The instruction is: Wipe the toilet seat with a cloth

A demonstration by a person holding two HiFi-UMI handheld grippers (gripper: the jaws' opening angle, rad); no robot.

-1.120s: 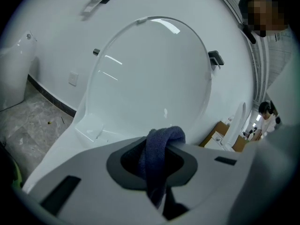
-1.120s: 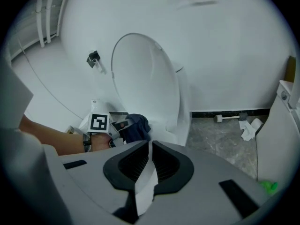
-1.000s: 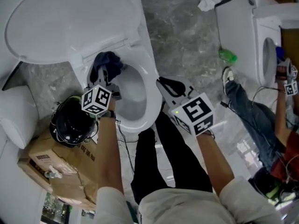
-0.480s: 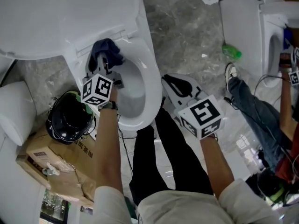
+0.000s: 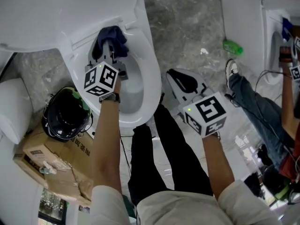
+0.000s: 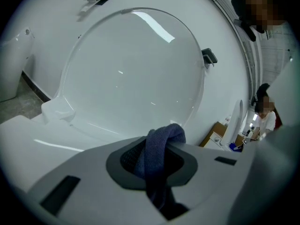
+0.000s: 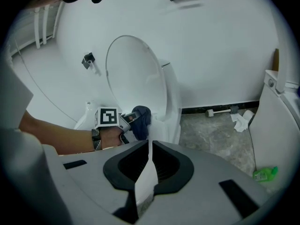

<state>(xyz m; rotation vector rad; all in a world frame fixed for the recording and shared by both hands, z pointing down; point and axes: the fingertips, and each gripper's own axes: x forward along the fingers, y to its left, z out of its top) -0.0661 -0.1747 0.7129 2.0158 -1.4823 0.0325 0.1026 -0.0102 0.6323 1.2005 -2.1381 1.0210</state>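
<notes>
**Cloth.** A dark blue, terry-textured cloth (image 6: 158, 159) lay in the left gripper (image 5: 111, 49). It was bunched into a thick band whose long axis ran along the jaws. The band rose from the throat of the jaws and folded over in a rounded loop just past the tips, pointing towards the raised lid. From the head view, its free folds spread at the rear of the seat, at the foot of the lid's hinge.

**Jaws.** The left jaws were clamped on the cloth, kept apart only by its thickness. The right gripper (image 7: 149, 146) hung over the person's black-trousered thighs, well apart from the bowl. Its jaws were nearly together, pinching a thin white sheet (image 7: 145, 179) seen edge-on. This was possibly paper or tissue, but the view did not settle which.

**Seat.** The white oval toilet seat (image 5: 151, 74) lay down on the bowl. Its long axis ran from the person's legs away to the hinge. The cloth sat at its far end, and whether it pressed on the rim could not be told.

**Beyond.** The white lid (image 5: 56, 8) stood open behind the seat. A green bottle (image 5: 233, 47) lay on the grey mottled floor (image 5: 187, 36) off to the right.
</notes>
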